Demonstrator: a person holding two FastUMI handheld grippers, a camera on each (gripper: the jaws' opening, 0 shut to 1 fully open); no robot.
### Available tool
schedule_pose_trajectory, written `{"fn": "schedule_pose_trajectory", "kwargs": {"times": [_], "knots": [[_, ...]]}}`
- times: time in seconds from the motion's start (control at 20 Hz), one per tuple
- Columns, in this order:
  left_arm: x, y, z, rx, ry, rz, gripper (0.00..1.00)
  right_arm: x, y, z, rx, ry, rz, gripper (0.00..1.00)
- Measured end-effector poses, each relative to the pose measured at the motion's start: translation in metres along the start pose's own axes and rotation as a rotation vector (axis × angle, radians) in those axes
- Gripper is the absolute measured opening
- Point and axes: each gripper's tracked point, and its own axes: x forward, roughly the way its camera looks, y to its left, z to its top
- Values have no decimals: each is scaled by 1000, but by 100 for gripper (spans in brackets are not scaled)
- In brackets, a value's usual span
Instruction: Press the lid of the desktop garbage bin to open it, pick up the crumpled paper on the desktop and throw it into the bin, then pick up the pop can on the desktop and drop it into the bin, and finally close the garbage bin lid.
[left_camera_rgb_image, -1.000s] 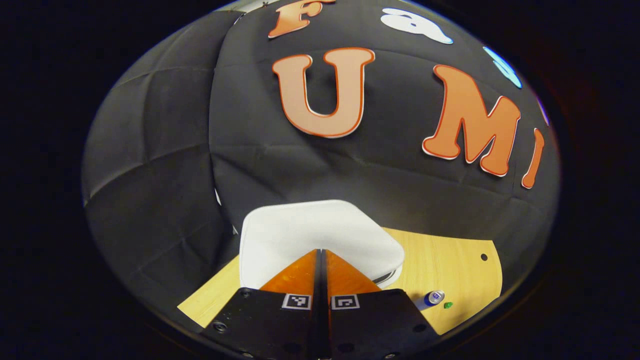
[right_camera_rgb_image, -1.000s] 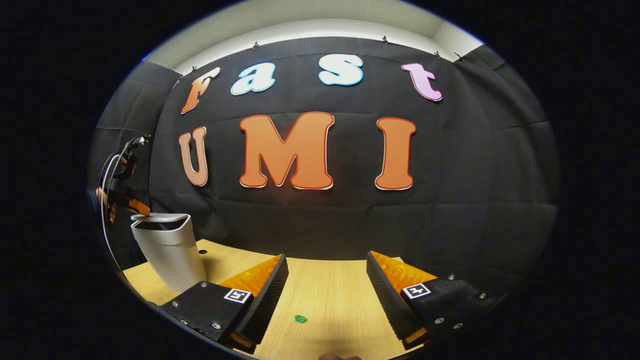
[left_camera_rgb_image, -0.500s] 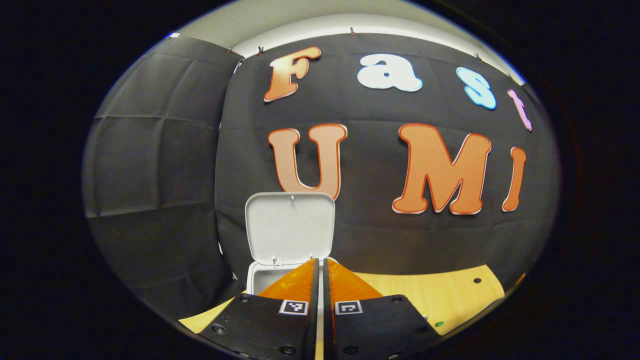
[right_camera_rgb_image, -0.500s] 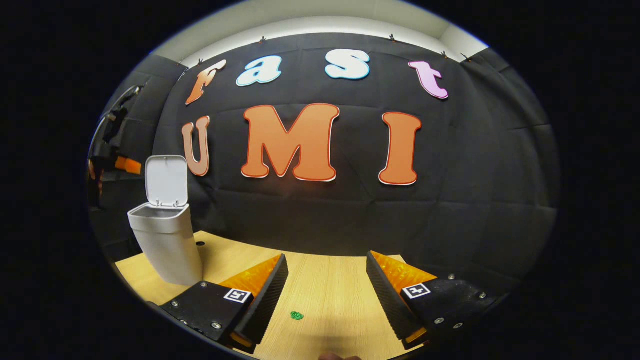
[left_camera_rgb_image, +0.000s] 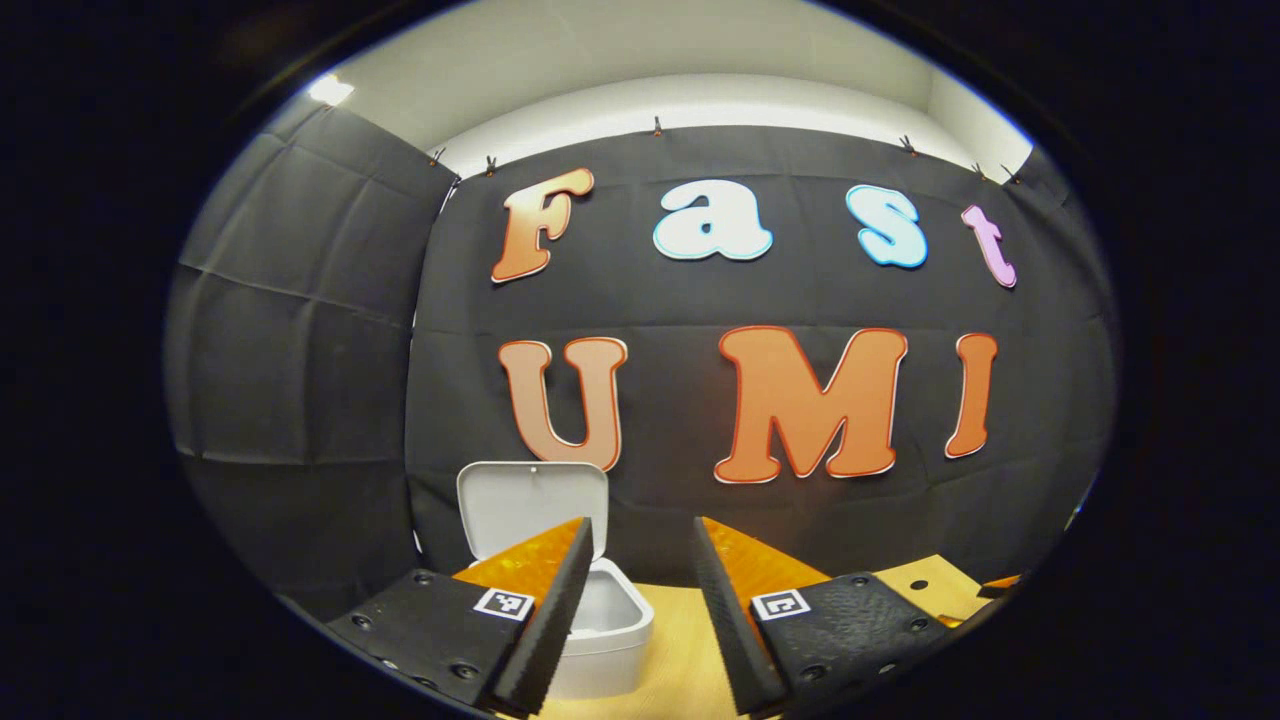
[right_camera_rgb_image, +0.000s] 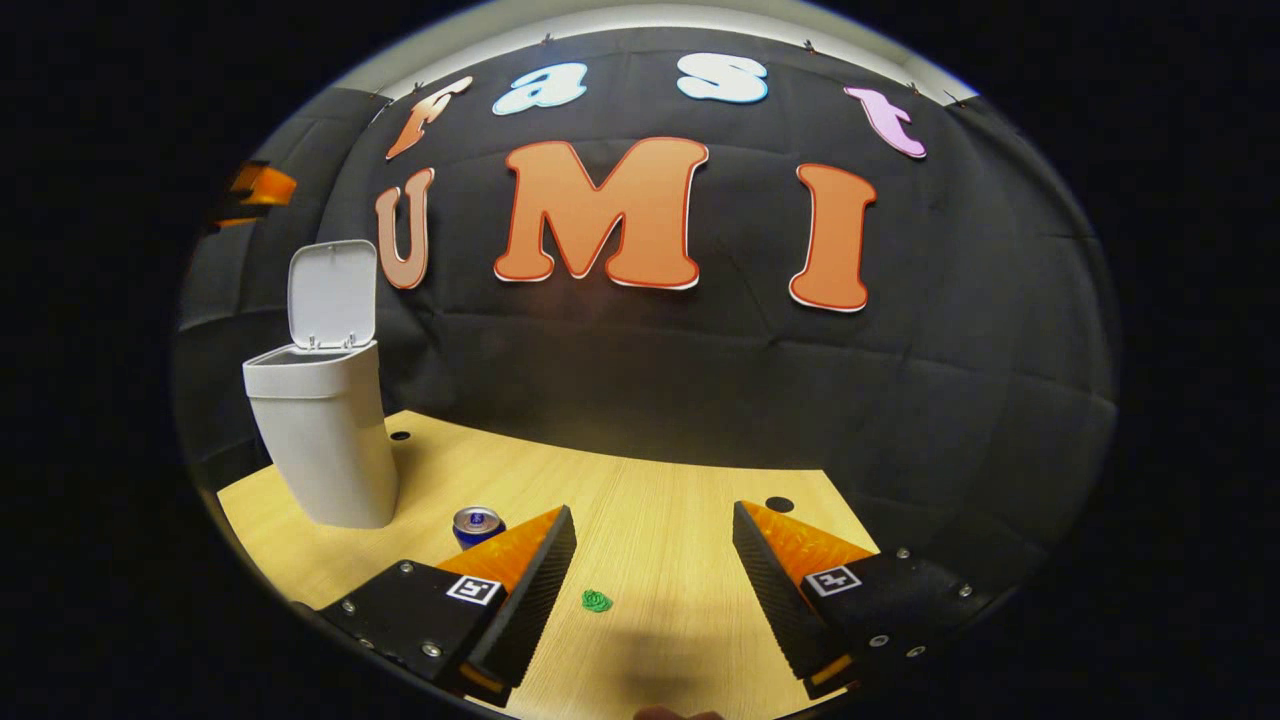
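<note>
The white bin (right_camera_rgb_image: 320, 450) stands on the wooden table (right_camera_rgb_image: 650, 470) at the left, its lid (right_camera_rgb_image: 333, 293) flipped upright. A blue pop can (right_camera_rgb_image: 477, 522) stands just ahead of my right gripper's left finger. The small green crumpled paper (right_camera_rgb_image: 597, 600) lies on the table between the right gripper's fingers, near the left one. My right gripper (right_camera_rgb_image: 653, 508) is open and holds nothing. My left gripper (left_camera_rgb_image: 641, 522) is open and hovers above and behind the bin (left_camera_rgb_image: 605, 625), looking over its open mouth toward the raised lid (left_camera_rgb_image: 530, 505).
Part of the left gripper (right_camera_rgb_image: 255, 187) hangs high above the bin at the upper left of the right gripper view. The table has small round holes (right_camera_rgb_image: 778, 504) near its far edge. Black cloth walls close in behind and to the left.
The bin lid has sprung from shut to upright. My left gripper lifted off it, drew back and opened its fingers. The right gripper's view tipped downward, bringing the can into sight.
</note>
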Motion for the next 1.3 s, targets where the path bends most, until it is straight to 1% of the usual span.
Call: {"fn": "schedule_pose_trajectory", "kwargs": {"times": [0.1,0.15,0.25,0.35,0.55,0.8,0.9,0.95,1.05,1.1,1.2,1.25,1.3], "knots": [[-10,-15,9,2,-25,-14,70,11,6,-14,10,31,18,94],[-14,-22,13,-1,-36,-23,75,17,10,-21,14,44,26,94],[-23,-37,19,1,-49,-42,80,28,18,-37,13,74,39,94],[-30,-49,23,5,-59,-55,81,40,23,-55,3,107,47,94],[-41,-68,24,5,-45,-74,80,62,31,-92,-27,183,59,94],[-47,-79,18,63,-16,-71,81,86,38,-136,-35,285,66,95],[-49,-84,15,77,-1,-75,80,95,44,-145,-32,302,82,95],[-50,-85,12,85,9,-76,81,100,46,-149,-32,307,85,95],[-50,-90,5,98,34,-80,82,106,45,-160,-41,330,79,95],[-52,-92,2,104,45,-83,80,108,45,-164,-41,346,81,94],[-54,-97,0,117,57,-89,82,108,48,-169,-37,363,92,87],[-55,-97,-1,128,62,-90,82,109,51,-172,-39,366,98,81],[-55,-99,-2,136,65,-93,81,111,54,-173,-40,365,116,78]]}}
